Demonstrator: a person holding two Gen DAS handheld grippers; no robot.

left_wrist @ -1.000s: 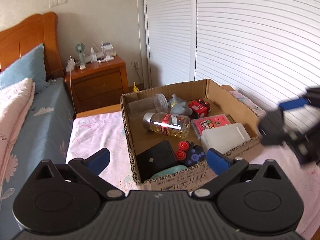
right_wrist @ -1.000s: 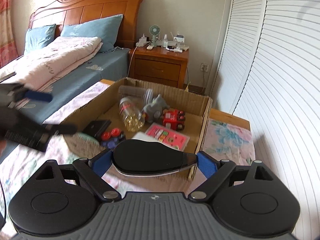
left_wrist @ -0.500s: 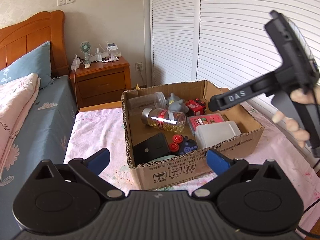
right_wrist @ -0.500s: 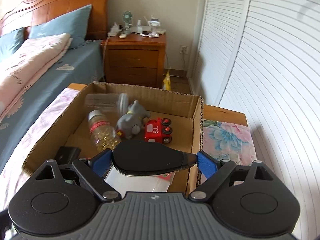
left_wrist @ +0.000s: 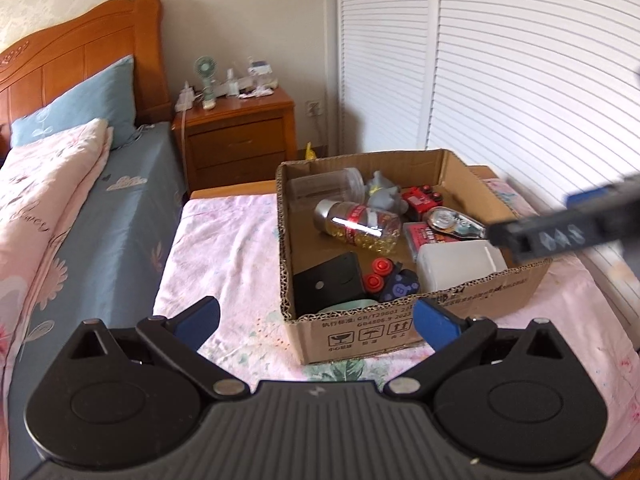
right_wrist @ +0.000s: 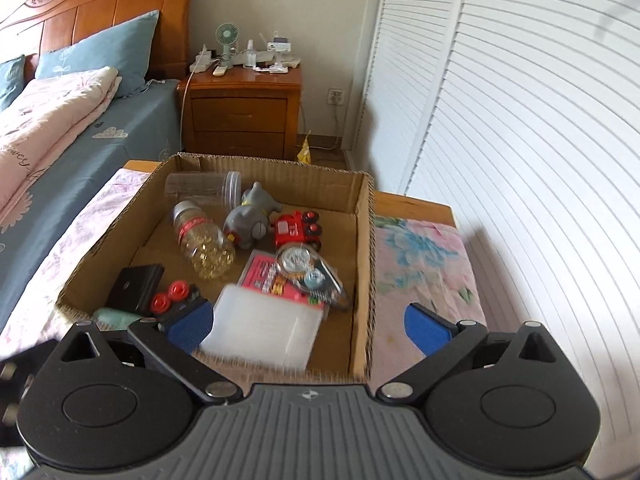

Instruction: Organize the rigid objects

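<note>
Right gripper (right_wrist: 308, 322) agape above cluttered cardboard box (right_wrist: 362, 264), empty-handed.

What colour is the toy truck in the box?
Red with black wheels; the toy truck shows best in the right wrist view.

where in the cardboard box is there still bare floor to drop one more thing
Inside the brown cardboard box, bare floor shows along the far wall behind the red toy truck, and on the left between the black square case and the clear bottle of yellow beads. The middle and near right are crowded: the white plastic container lies there beside the pink card.
</note>
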